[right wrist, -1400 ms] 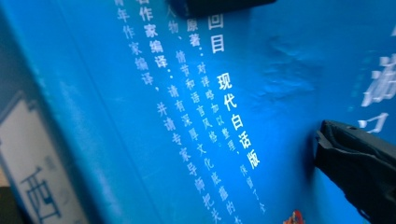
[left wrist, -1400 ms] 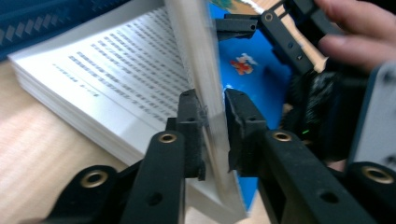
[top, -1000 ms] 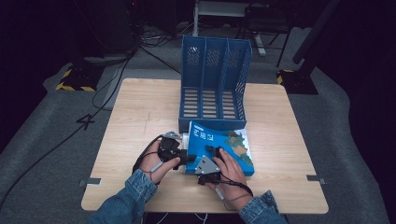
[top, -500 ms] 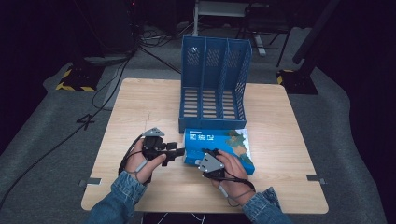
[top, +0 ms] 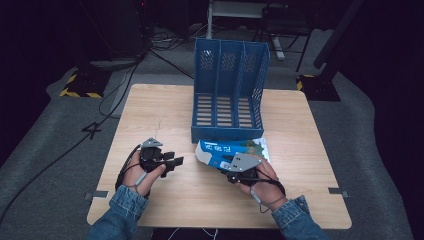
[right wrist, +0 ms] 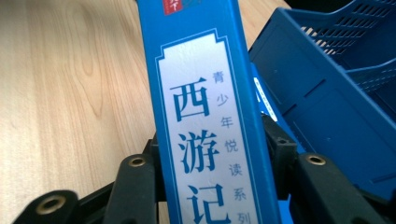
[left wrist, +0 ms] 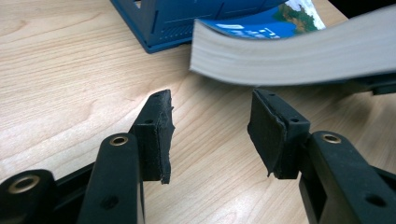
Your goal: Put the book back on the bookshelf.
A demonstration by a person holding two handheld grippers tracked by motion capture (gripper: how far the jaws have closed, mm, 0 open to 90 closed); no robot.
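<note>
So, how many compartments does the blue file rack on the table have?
3. The blue file rack has three compartments side by side: left, middle and right, all empty. The book lies in front of it, held by the right gripper.

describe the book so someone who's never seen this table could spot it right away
On the wooden table stands a blue three-slot file rack. Just in front of its base, a thick blue book is clamped at its spine by the jaws of the right gripper. Its blue-and-white spine with large Chinese characters sets it apart from the plain rack.
</note>
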